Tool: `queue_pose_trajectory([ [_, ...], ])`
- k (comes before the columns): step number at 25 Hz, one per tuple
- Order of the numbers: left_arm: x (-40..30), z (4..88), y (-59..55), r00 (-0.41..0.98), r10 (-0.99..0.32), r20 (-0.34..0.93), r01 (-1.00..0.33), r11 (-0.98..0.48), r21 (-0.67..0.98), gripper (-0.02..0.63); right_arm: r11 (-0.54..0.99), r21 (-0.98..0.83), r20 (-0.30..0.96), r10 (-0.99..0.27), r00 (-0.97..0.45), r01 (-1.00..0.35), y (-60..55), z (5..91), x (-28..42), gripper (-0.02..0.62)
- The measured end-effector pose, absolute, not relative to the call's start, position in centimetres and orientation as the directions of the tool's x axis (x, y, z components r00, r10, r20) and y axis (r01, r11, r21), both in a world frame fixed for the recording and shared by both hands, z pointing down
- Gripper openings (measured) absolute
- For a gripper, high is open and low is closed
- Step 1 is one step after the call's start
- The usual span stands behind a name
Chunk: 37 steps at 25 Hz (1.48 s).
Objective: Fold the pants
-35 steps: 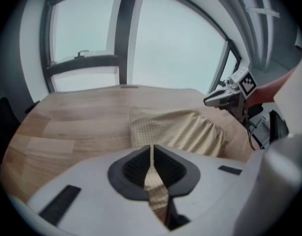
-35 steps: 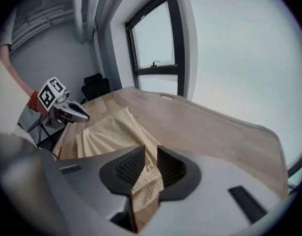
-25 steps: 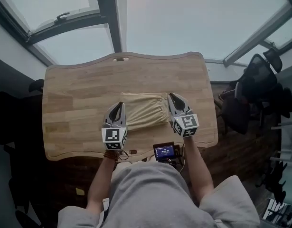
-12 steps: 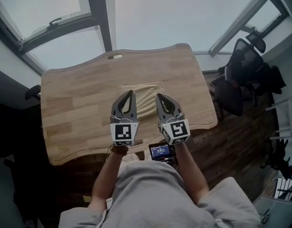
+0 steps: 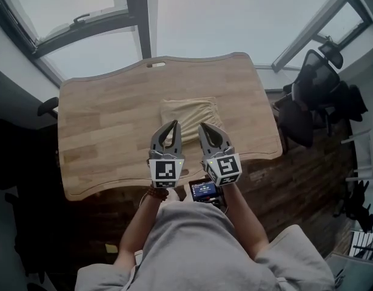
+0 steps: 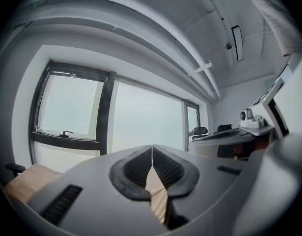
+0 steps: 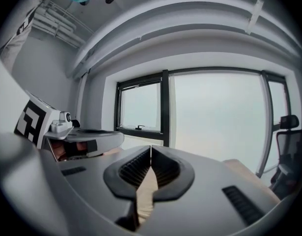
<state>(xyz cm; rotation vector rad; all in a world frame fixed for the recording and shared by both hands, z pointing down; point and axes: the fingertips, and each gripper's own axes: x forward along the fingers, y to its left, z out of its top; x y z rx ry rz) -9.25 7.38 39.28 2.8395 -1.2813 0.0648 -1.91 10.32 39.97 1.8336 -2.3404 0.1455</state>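
The beige pants [image 5: 189, 113] lie folded into a small rectangle at the middle of the wooden table [image 5: 101, 132]. Both grippers hover side by side above the table's near half, just short of the pants' near edge and apart from the cloth. My left gripper [image 5: 173, 125] is shut with nothing in it, and in the left gripper view its jaws [image 6: 151, 147] meet at the tips. My right gripper [image 5: 202, 128] is also shut and empty, its jaws [image 7: 151, 148] closed together. Both point level toward the windows.
A small device with a lit screen [image 5: 204, 191] sits at the table's near edge below my hands. Black office chairs [image 5: 313, 96] stand to the right of the table, and another chair [image 5: 47, 108] to the left. Large windows [image 5: 247, 17] lie beyond the far edge.
Both grippers have left the two sides of the folded pants, drawn together and back toward me, and risen. The pants stay flat on the table.
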Motion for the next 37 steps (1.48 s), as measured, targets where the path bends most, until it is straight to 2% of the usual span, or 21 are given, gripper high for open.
queue_pose_trajectory([
  [25, -9.2, 41.8, 8.5, 0.670, -0.735, 0.102, -0.739, -0.674, -0.001, 0.011, 0.279, 0.000, 0.211, -0.939, -0.272, -0.960, 11.4, 42.1, -3.4, 0.003],
  [37, -7.7, 42.8, 7.1, 0.673, -0.728, 0.131, -0.737, -0.675, 0.035, 0.009, 0.273, -0.015, 0.254, -0.929, -0.268, -0.962, 10.3, 43.3, -1.5, 0.003],
])
